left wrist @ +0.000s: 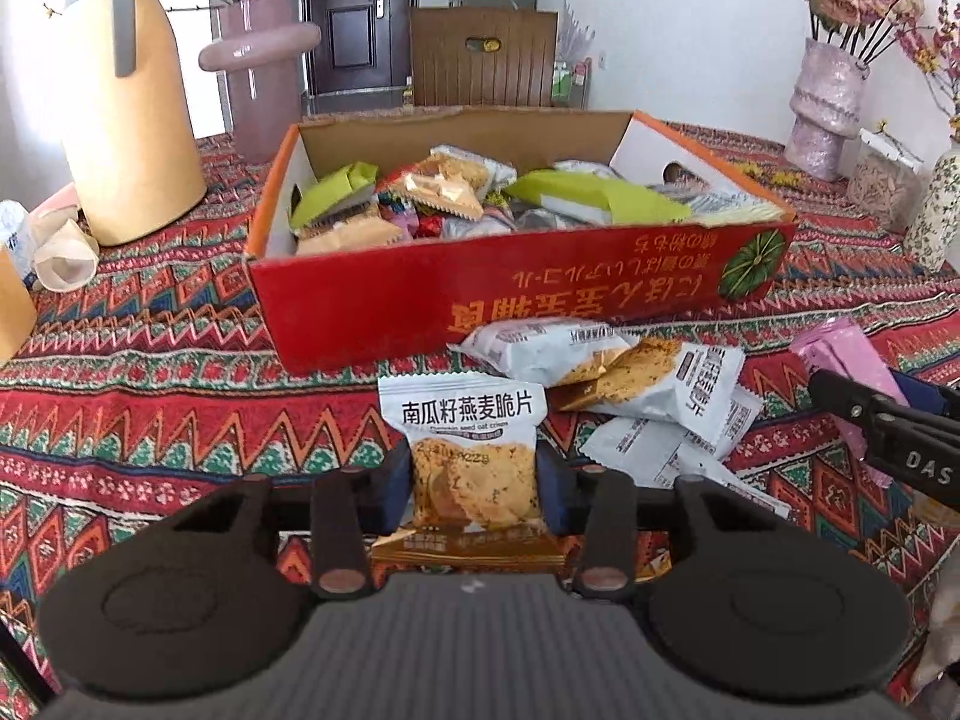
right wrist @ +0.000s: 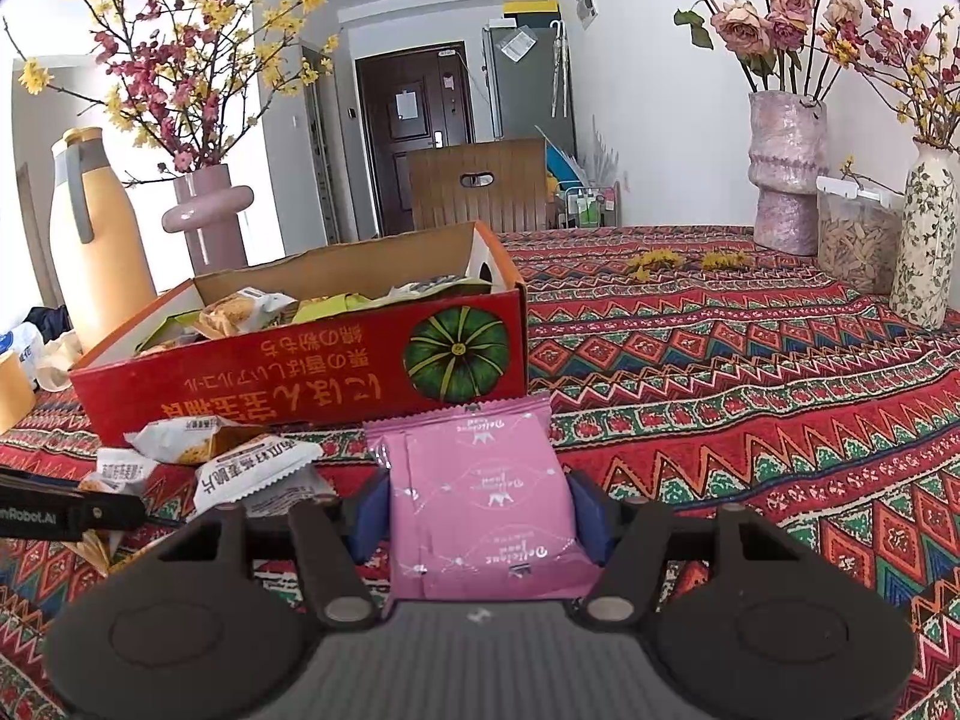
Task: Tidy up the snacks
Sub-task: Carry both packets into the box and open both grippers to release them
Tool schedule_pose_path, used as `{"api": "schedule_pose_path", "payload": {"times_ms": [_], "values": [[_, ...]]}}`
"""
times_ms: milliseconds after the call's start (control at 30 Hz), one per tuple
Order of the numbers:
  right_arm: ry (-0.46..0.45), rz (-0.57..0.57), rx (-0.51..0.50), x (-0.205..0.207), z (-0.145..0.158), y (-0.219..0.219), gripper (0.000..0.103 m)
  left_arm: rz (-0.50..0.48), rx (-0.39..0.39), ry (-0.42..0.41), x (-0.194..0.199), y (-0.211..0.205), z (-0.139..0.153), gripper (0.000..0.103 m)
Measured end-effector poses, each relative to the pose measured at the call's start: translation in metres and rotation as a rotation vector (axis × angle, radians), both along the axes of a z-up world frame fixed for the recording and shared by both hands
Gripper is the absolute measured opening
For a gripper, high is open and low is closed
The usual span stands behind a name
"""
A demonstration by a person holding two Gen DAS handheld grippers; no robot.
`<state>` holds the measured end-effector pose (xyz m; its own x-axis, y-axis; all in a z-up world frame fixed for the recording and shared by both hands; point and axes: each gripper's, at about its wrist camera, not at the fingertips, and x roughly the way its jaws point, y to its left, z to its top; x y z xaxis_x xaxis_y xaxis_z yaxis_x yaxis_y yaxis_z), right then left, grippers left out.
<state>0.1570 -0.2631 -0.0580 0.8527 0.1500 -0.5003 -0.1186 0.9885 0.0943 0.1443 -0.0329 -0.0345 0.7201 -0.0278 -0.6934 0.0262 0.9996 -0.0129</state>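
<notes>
Left wrist view: the left gripper [left wrist: 474, 483] sits at lower centre, its 2 blue pads clenched on a white oat crisp packet [left wrist: 471, 456] that stands upright between them. Just right of it, a loose pile of white crisp packets [left wrist: 636, 387] lies on the patterned tablecloth [left wrist: 150, 372]. Behind, at mid-frame, the red cardboard box [left wrist: 480, 294] is open and heaped with mixed snacks. The right gripper [left wrist: 888, 420] enters at the right edge against a pink packet [left wrist: 852, 348]. A tan jug [left wrist: 126, 120] stands at upper left.

Right wrist view: at lower centre, the right gripper [right wrist: 477, 516] grasps the pink packet [right wrist: 480, 498] between both pads. The red cardboard box [right wrist: 300, 366] lies at centre left, the white crisp packets [right wrist: 228, 462] below it. The left gripper's [right wrist: 72, 513] body shows at the left edge; its fingertips are hidden here.
</notes>
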Motion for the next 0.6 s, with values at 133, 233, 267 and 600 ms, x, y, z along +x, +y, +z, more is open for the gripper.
{"api": "schedule_pose_path", "payload": {"times_ms": [133, 233, 267, 600], "values": [[-0.006, -0.003, -0.02, -0.002, 0.003, 0.003, 0.061, 0.001, -0.006, -0.035, -0.006, 0.006, 0.01, 0.042], [-0.025, 0.001, -0.023, -0.007, 0.011, 0.004, 0.061, 0.002, -0.01, -0.068, -0.008, 0.009, 0.02, 0.042], [-0.036, 0.003, -0.025, -0.008, 0.015, 0.005, 0.061, 0.003, -0.011, -0.077, -0.008, 0.009, 0.023, 0.042], [-0.154, 0.024, -0.038, 0.009, 0.062, 0.014, 0.061, 0.004, -0.006, -0.171, 0.009, 0.007, 0.055, 0.042]]}}
